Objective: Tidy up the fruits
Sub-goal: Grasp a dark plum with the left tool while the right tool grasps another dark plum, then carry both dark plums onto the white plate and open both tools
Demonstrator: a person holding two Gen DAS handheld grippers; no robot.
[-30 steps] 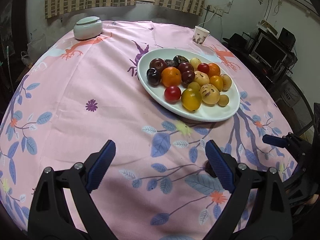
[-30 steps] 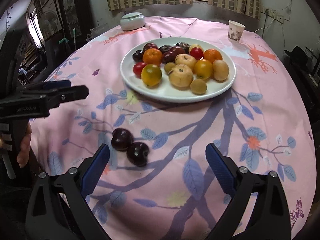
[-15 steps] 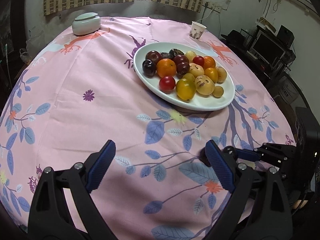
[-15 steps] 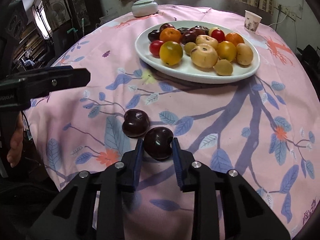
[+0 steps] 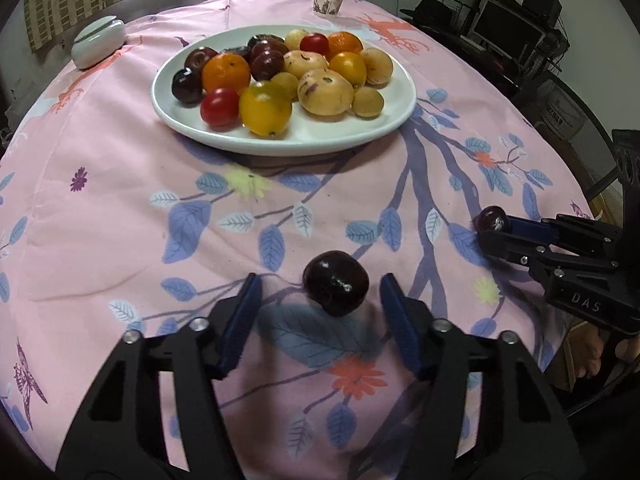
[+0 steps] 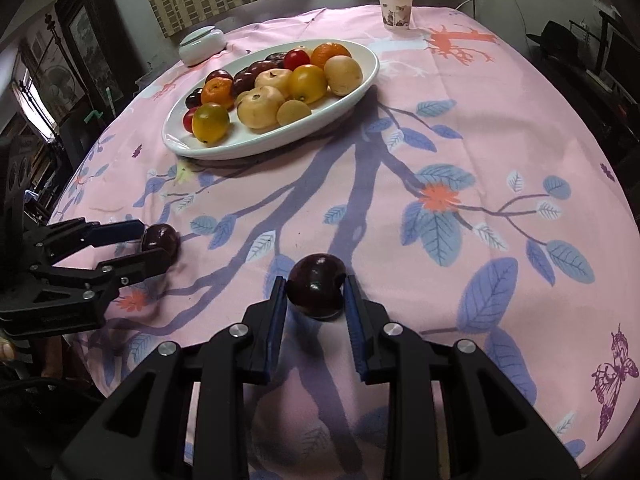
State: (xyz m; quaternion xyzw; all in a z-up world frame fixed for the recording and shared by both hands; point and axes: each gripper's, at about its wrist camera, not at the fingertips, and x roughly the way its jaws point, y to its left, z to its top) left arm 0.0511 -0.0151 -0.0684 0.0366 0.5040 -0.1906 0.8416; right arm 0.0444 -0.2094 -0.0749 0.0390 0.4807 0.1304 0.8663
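Two hand-held grippers: right clamps a plum, left closing around another, undersides hidden

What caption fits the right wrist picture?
Right gripper clamps a dark plum near the fruit plate.

The right gripper hid most of its plum; the person's hand behind it was cut off.

Pink tablecloth with blue leaves, white plate, two dark purple plums.
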